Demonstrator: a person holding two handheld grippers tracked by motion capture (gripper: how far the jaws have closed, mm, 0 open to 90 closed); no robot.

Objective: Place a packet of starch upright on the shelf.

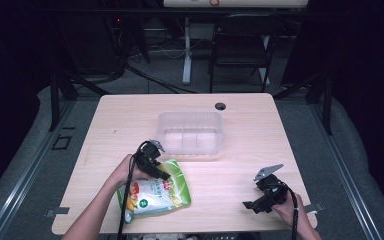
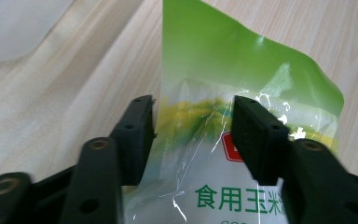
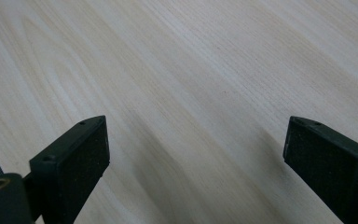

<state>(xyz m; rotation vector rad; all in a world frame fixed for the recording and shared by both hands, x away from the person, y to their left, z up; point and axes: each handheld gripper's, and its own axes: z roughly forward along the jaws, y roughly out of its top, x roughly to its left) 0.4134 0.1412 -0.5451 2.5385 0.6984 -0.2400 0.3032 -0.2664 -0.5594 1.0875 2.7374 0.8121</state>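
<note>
The bag (image 1: 155, 194), a green and white food pouch, lay flat near the desk's (image 1: 240, 150) front edge, toward its front-left corner. The left gripper (image 2: 193, 128) stood over the bag's upper edge with its jaws partly spread, one at the bag's side edge and the other over its face; they had not yet closed on it, though whether the pads already touched the film was hard to tell. The right gripper (image 3: 196, 149) hovered near the front-right corner, jaws spread wide over bare wood, holding nothing.

The step in hand looked like taking hold of the bag, probably to carry it to the bin (image 1: 191, 134). To do it well, the left jaws should bite the flat sealed margin at the top rather than the filled belly, since the glossy film would likely slip and crumple. A firm squeeze before lifting, then a straight rise, would keep the contents from swinging the bag loose. The right gripper could steady the bottom if it sagged.

The desk was pale wood grain, with the clear bin just behind the bag, near the middle. A cable hole (image 1: 220, 106) sat at the back edge. Beyond were a dark room, a chair (image 1: 242, 45) and a grey floor.
</note>
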